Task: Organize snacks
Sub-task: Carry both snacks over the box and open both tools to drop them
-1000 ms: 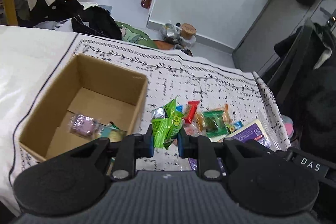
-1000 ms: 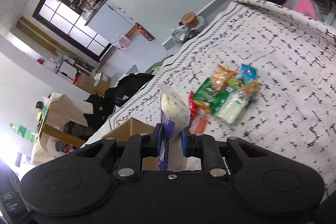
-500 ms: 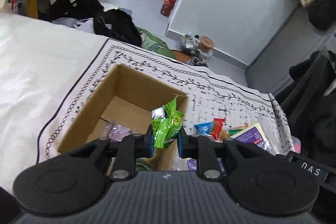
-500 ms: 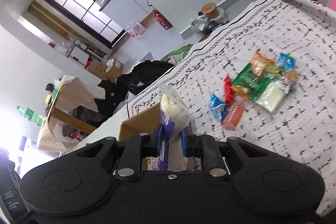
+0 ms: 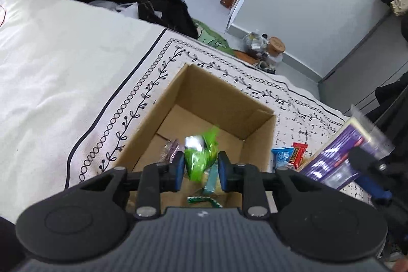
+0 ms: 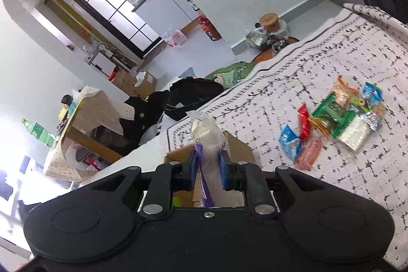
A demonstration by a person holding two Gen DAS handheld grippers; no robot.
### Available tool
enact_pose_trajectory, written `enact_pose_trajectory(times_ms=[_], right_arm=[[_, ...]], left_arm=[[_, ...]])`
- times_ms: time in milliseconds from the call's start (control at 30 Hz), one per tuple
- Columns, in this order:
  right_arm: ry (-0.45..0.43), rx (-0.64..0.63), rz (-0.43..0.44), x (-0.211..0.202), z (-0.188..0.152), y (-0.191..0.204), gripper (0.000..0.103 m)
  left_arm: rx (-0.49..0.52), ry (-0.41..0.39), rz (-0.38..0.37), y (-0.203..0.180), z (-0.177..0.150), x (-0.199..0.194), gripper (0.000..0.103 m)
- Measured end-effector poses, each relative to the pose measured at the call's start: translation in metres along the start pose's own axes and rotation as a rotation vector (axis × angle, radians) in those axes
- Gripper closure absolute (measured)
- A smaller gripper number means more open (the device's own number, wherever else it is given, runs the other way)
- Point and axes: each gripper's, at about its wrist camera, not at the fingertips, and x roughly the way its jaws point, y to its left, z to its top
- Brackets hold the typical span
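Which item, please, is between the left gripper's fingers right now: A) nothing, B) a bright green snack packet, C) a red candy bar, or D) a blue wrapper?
B: the left gripper has a bright green snack packet between its fingers, above the open cardboard box.

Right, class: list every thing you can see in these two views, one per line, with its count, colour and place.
cardboard box: one, brown, open, on the patterned cloth.
green snack packet: one, bright green, between the left fingers, over the box.
snacks in box: several, purple, teal and green, on its floor; exact count unclear.
purple-and-white snack bag: one, clamped by the right gripper near the box.
loose snack pile: about ten, mixed colours, on the cloth right of the box.
patterned cloth: one, white with black print.
left gripper: black, blue pads, jaws parted around the packet.
right gripper: black, blue pads, shut.
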Motion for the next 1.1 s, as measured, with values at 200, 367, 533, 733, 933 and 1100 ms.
enact_pose_trajectory(times_ms=[200,367,533,733,933,1100], right_arm=[[0.035,-0.031,0.019,0.014,-0.005,0.017,0.086],[0.120,-0.068,0.010,0.033,-0.020,0.026,0.086],[0.202,-0.122,-0.005,0.045,-0.033,0.041,0.068],[0.161,-0.104,0.003,0.033,-0.027,0.036,0.047],[0.114,-0.076,-0.044,0.019,-0.018,0.011,0.038],[0.088,-0.047,-0.071,0.006,-0.014,-0.013,0.034]], left_arm=[[-0.025,-0.011,0.017,0.014,0.005,-0.006,0.054],[-0.048,-0.030,0.032,0.026,0.010,-0.015,0.045],[-0.062,-0.030,0.041,0.033,0.012,-0.017,0.039],[-0.054,-0.024,0.045,0.030,0.012,-0.018,0.028],[-0.021,-0.013,0.059,0.019,0.009,-0.015,0.024],[-0.003,-0.011,0.063,0.008,0.004,-0.014,0.017]])
